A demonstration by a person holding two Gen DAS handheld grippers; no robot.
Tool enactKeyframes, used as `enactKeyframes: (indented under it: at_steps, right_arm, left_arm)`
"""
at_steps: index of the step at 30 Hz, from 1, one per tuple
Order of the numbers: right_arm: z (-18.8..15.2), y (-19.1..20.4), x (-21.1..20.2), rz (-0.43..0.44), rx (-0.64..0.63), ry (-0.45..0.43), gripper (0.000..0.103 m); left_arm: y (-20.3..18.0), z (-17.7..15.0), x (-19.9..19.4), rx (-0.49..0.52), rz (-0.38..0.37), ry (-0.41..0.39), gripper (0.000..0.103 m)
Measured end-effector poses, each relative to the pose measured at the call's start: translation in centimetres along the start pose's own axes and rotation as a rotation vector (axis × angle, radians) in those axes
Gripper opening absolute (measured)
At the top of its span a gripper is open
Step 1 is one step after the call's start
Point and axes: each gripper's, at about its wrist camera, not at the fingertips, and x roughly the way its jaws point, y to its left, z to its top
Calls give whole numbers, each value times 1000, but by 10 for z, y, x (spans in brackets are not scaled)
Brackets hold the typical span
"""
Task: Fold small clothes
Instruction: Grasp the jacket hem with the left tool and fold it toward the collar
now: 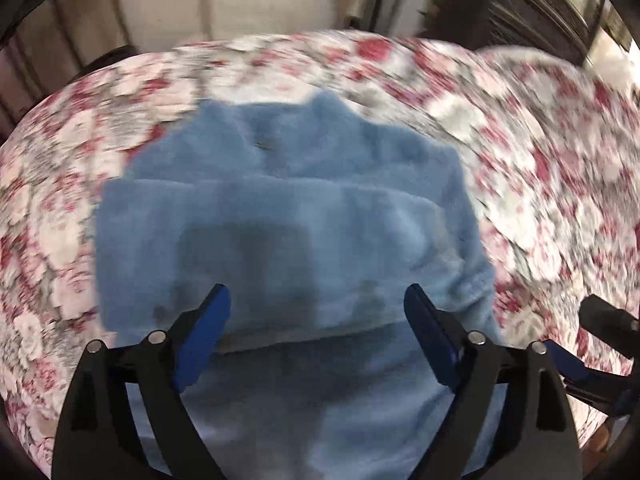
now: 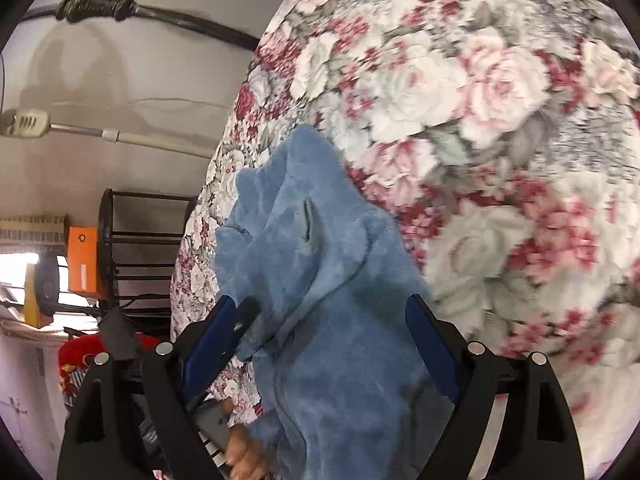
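A fluffy blue garment [image 1: 288,216] lies partly folded on the floral bedspread [image 1: 540,168], with a folded layer across its middle. My left gripper [image 1: 318,308] is open just above the garment's near part, its blue fingers [image 1: 208,328] apart with nothing between them. In the right wrist view the same blue garment [image 2: 320,288] lies bunched, with a small grey tag showing. My right gripper [image 2: 320,316] is open over it. The right gripper also shows at the right edge of the left wrist view [image 1: 600,352].
The floral bedspread [image 2: 480,100] fills most of both views. Past the bed's edge are a white wall, a dark metal rack [image 2: 140,240], an orange box [image 2: 82,260] and a red cloth [image 2: 80,356]. A dark wooden door stands at the back right [image 1: 540,8].
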Motion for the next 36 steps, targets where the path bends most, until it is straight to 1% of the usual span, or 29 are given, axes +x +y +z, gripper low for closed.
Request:
enactKeyframes:
  at_steps: [2, 3, 4, 5, 6, 7, 8, 10, 12, 13, 14, 15, 16, 17, 18, 19, 20, 22, 23, 24, 26, 27, 28, 29, 31, 32, 33, 35, 36]
  right_arm:
    - [0, 13, 16, 14, -35, 1, 86]
    - [0, 20, 24, 3, -63, -11, 84]
    - [0, 25, 29, -7, -80, -17, 78]
    - [1, 32, 38, -14, -110, -24, 68]
    - [1, 38, 44, -12, -133, -25, 62]
    - [2, 46, 53, -14, -169, -28, 52]
    - [2, 50, 58, -20, -194, -32, 47]
    - [0, 61, 70, -44, -252, -35, 45]
    - [-1, 61, 87, -70, -282, -5, 45]
    - [0, 56, 99, -119, -280, 24, 44]
    - [2, 49, 109, -165, -274, 50, 42]
    - [3, 39, 119, -193, -255, 80, 40]
    - [5, 30, 126, -196, -228, 95, 35]
    - [8, 25, 126, -188, -200, 94, 34]
    - [10, 27, 122, -179, -182, 83, 34]
    - [10, 36, 115, -165, -186, 57, 37]
    - [9, 44, 111, -152, -212, 37, 41]
    - [6, 69, 107, -145, -316, -4, 44]
    - [7, 83, 110, -155, -376, -22, 45]
    - [8, 93, 118, -162, -424, -25, 47]
    - [15, 99, 138, -189, -448, 1, 51]
    - [20, 96, 148, -208, -428, 23, 52]
    - [21, 92, 155, -220, -407, 43, 52]
    - [25, 86, 163, -224, -385, 61, 52]
    - [27, 85, 164, -220, -380, 68, 52]
    - [27, 86, 160, -214, -376, 58, 52]
    - [25, 91, 150, -196, -374, 40, 52]
    - [18, 104, 131, -147, -426, 22, 54]
    - [12, 108, 126, -143, -454, 15, 54]
  left_arm:
    - [28, 1, -5, -50, 20, -9, 86]
    - [45, 0, -6, -81, 32, -10, 86]
    - [61, 0, -5, -110, 44, -8, 86]
    - [74, -1, -3, -136, 55, -1, 86]
    - [85, -1, -1, -157, 60, 3, 86]
    - [98, -2, 1, -177, 66, 5, 86]
    - [109, -3, 3, -189, 76, 3, 86]
    - [125, -7, 13, -203, 102, 15, 86]
    - [141, -13, 42, -203, 122, 102, 92]
    - [150, -21, 65, -211, 142, 187, 95]
    - [159, -26, 81, -252, 118, 240, 99]
    - [166, -28, 86, -300, 81, 250, 99]
    - [170, -26, 85, -322, 60, 254, 99]
    - [170, -23, 83, -315, 53, 260, 99]
    - [169, -18, 76, -300, 54, 251, 99]
    - [170, -14, 66, -299, 62, 215, 98]
    - [169, -8, 54, -294, 70, 159, 97]
    - [163, 10, 36, -238, 84, 73, 97]
    - [161, 16, 34, -217, 98, 53, 98]
    - [158, 24, 33, -192, 129, 33, 98]
    - [155, 31, 44, -180, 169, 48, 98]
    - [154, 32, 62, -172, 181, 108, 98]
    - [152, 28, 85, -149, 185, 197, 99]
    - [151, 23, 100, -138, 182, 252, 99]
    - [156, 17, 101, -197, 165, 239, 99]
    - [156, 19, 96, -201, 161, 243, 98]
    - [154, 24, 85, -183, 161, 225, 98]
    - [149, 29, 61, -158, 180, 138, 98]
    - [145, 30, 48, -148, 170, 103, 98]
